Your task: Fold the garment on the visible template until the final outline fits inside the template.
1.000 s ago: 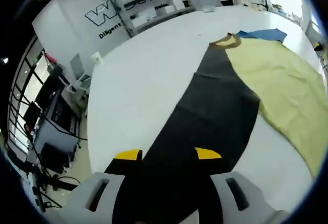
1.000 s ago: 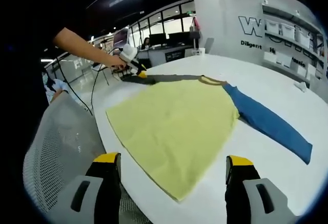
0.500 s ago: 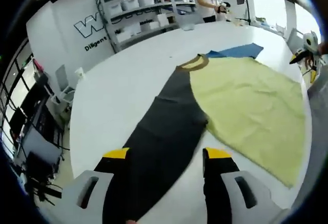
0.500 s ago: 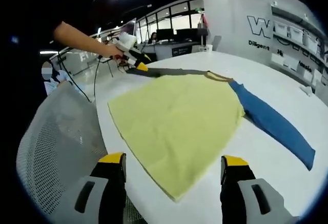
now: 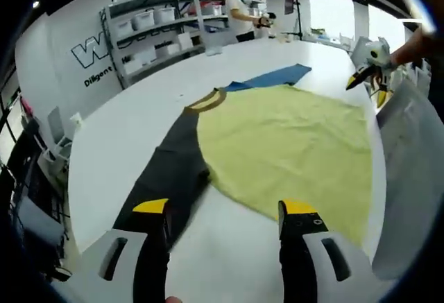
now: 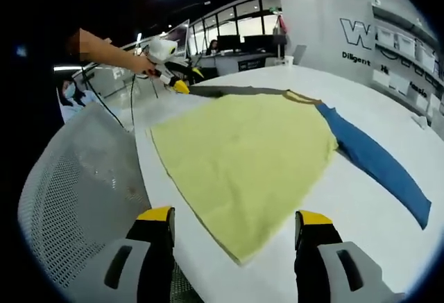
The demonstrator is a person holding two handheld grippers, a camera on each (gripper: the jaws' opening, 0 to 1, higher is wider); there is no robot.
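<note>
Left gripper view: left gripper (image 5: 223, 213) fingers apart, empty, above worktop (image 5: 118, 150); garment (image 5: 291, 143) flat ahead, dark sleeve (image 5: 173, 178) near fingers.
Right gripper view: right gripper (image 6: 234, 220) fingers apart, empty, over garment hem; blue sleeve (image 6: 378, 168) to right.

1. The left gripper (image 5: 225, 213) has its yellow-tipped fingers (image 5: 151, 207) spread wide apart with nothing between them; in the right gripper view it shows at upper left (image 6: 170, 81), held in a hand (image 6: 142, 60) on an outstretched bare forearm.
2. The right gripper (image 6: 234, 218) also has its fingers (image 6: 313, 218) spread wide, nothing held; in the left gripper view it appears at far right (image 5: 368, 74), tips pointing downward.
</note>
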